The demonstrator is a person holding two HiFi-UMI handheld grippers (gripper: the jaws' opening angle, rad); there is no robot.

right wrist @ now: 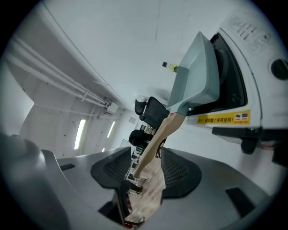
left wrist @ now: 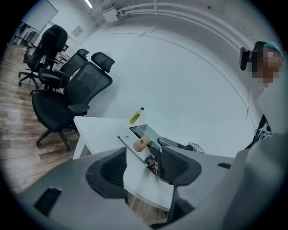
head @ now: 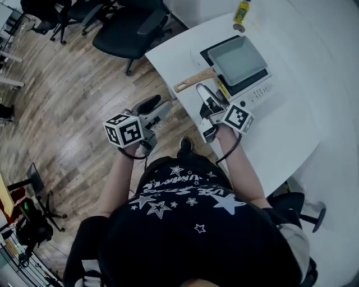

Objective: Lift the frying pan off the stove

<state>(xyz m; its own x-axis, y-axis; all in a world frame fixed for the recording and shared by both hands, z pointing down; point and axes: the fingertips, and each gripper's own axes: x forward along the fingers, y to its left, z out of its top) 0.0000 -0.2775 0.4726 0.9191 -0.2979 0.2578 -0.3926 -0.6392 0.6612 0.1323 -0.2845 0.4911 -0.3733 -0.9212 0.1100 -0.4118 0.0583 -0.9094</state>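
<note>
1. White at the upper right of the head view: shows a table (head: pixel 174 56) bearing the stove (head: pixel 255 92), with the grey-green pan (head: pixel 238 59) flat on top and its wooden handle (head: pixel 193 80) sticking out past the stove toward the table edge. Puts a yellow bottle (head: pixel 242 11) just beyond the pan. Finds the right gripper (head: pixel 203 89) just beside the handle, tips close under it, and the left gripper (head: pixel 154 106) well apart from the pan, over the wood floor (head: pixel 73 101) off the table. Catches black chairs (head: pixel 123 28) at the top.
2. From the left gripper view: shows the left gripper (left wrist: pixel 142 157) with jaws apart and nothing between the pads, only the table (left wrist: pixel 96 126) edge beyond the gap. Places pan (left wrist: pixel 146 131), handle (left wrist: pixel 140 143) and bottle (left wrist: pixel 135 116) farther off on the table, chairs (left wrist: pixel 67 90) to the left.
3. From the right gripper view: shows the right gripper (right wrist: pixel 147 157) spread wide too, the handle (right wrist: pixel 162 131) running down into the gap between the pads, neither pad pressing on it. Has the pan (right wrist: pixel 198 67) seated on the stove (right wrist: pixel 252 76), not yet lifted, with the bottle (right wrist: pixel 171 67) small behind.
</note>
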